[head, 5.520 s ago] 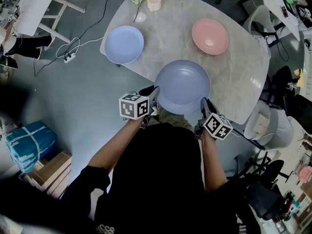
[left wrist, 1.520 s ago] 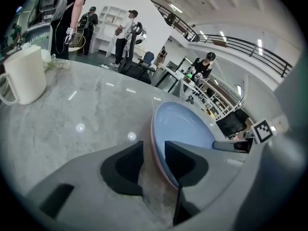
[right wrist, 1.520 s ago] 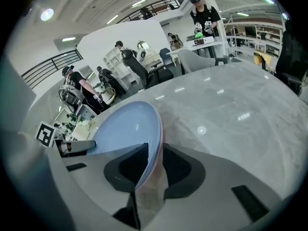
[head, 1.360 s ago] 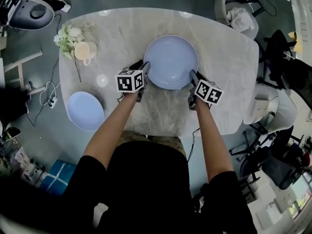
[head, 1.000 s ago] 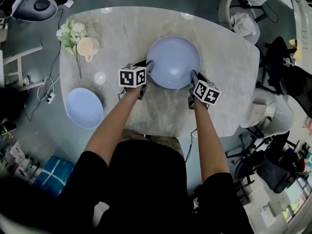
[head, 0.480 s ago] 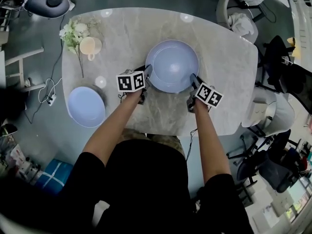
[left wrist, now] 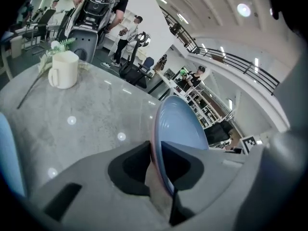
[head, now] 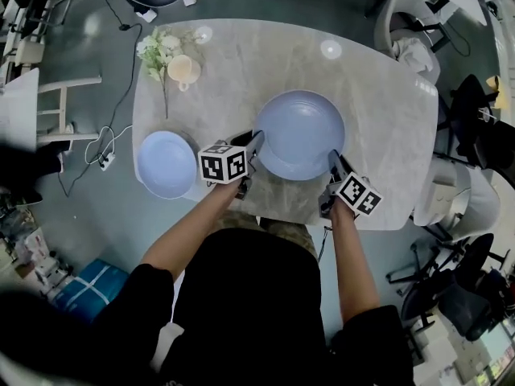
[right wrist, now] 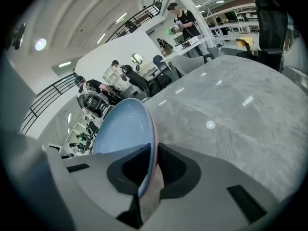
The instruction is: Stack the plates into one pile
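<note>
one blue plate [head: 299, 135] | left fingers [left wrist: 131, 170] clench it | right fingers [right wrist: 177, 170] closing on it | marble table [head: 233, 63], perhaps office [right wrist: 144, 47]

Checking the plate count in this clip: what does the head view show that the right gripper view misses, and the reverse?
Head view only: the light-blue plate lying apart near the table's edge, and the mug. Right gripper view only: a pink plate, its edge showing directly beneath the blue plate. Both: the blue plate and the marble table.
</note>
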